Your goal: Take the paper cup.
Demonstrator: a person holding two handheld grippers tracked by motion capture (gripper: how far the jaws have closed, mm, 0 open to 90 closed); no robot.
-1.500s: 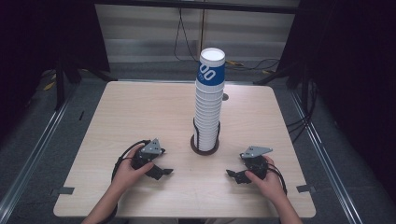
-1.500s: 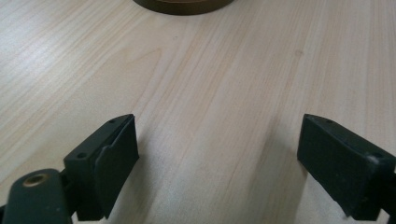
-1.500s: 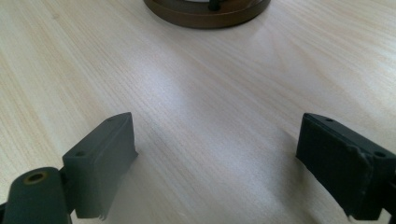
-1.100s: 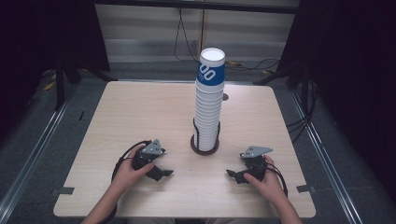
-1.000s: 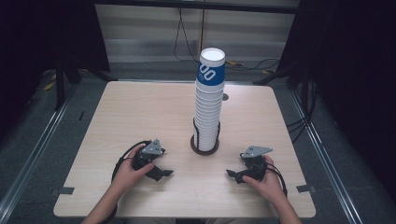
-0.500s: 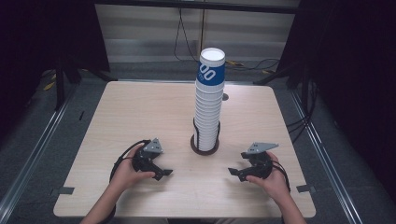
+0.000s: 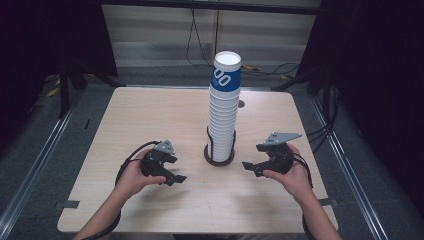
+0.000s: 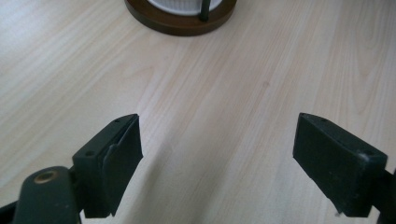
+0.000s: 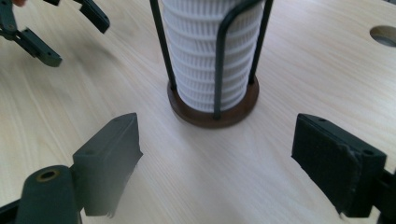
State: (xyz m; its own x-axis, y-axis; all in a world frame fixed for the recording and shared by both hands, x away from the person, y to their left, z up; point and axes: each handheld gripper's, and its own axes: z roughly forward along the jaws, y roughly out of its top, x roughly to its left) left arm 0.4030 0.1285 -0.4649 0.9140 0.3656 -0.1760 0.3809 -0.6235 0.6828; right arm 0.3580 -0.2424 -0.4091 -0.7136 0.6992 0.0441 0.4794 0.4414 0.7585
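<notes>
A tall stack of white paper cups (image 7: 224, 107), the top one banded in blue, stands in a holder with a round brown base (image 7: 212, 158) and black wire rods at the table's middle. My left gripper (image 7: 176, 169) hovers left of the base, open; its jaws have just been closing, with bare wood between them. The left gripper view has the base (image 8: 180, 23) ahead of that gripper (image 8: 219, 128). My right gripper (image 7: 253, 157) hangs right of the holder, open, its jaws slightly narrowed with nothing between them. The right gripper view (image 9: 217, 126) faces the cups (image 9: 210, 51) and base (image 9: 212, 116), with the left gripper (image 9: 79, 44) beyond.
The light wooden table (image 7: 150, 115) has a small round hole (image 7: 241, 104) behind the stack, also in the right gripper view as a hole (image 9: 385, 35). Dark floor, metal rails and cables surround the table.
Both hands have lifted their grippers off the tabletop, the right one higher. The left jaws stand a little closer together. The cup stack has not moved.
</notes>
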